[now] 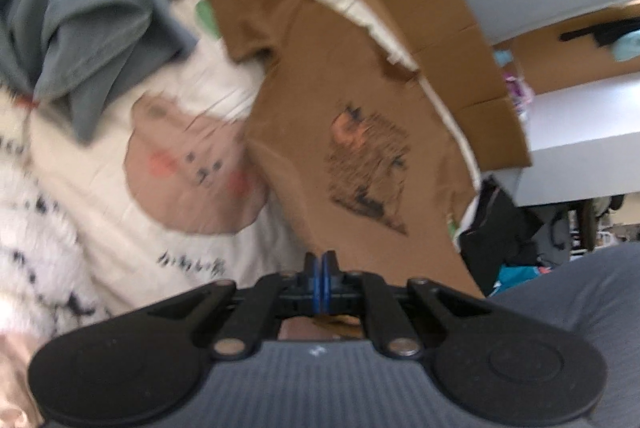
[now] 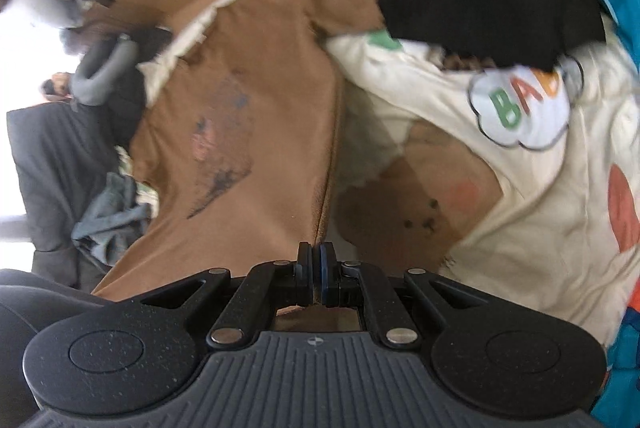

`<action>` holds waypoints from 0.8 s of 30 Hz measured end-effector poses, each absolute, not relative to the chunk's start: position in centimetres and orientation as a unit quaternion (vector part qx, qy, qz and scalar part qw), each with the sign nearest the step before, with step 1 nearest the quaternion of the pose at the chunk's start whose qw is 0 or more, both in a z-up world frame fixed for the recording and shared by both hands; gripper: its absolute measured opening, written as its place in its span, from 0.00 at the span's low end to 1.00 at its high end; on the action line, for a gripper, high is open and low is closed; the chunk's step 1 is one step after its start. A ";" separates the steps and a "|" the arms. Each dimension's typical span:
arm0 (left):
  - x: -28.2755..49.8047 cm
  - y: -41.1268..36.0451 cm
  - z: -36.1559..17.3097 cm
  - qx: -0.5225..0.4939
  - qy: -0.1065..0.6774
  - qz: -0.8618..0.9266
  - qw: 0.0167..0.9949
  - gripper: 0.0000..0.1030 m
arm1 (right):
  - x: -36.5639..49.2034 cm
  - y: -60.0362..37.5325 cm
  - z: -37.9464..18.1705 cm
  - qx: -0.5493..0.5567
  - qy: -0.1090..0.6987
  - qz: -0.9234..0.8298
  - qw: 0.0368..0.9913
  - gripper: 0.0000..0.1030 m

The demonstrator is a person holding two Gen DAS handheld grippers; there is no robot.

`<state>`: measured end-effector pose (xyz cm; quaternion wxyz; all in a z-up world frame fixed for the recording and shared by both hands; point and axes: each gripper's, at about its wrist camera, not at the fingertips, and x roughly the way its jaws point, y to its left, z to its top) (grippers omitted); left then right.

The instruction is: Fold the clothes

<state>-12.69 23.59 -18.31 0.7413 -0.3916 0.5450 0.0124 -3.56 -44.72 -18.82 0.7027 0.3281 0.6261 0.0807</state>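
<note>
While both grippers (image 1: 322,260) (image 2: 316,256) pinch the brown T-shirt (image 1: 340,100), a cream shirt (image 2: 520,188) crowds alongside.

Both wrist cams sit close, looking forward along shut fingers over the clothes pile. Left faces brown T-shirt (image 1: 352,116) from one side, right (image 2: 248,132) from the other; both share it.

"BA" legible on cloud print (image 2: 520,108), cream garment (image 2: 540,220).
</note>
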 end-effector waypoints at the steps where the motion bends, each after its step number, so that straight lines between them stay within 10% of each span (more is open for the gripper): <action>1: -12.9 23.5 -19.0 -0.388 0.552 0.015 0.738 0.02 | -3.8 -44.6 -19.4 0.326 0.630 0.077 0.700 0.01; 24: -14.8 21.9 -27.1 -0.346 0.639 0.031 0.686 0.02 | -7.4 -43.3 -29.9 0.290 0.689 0.026 0.664 0.01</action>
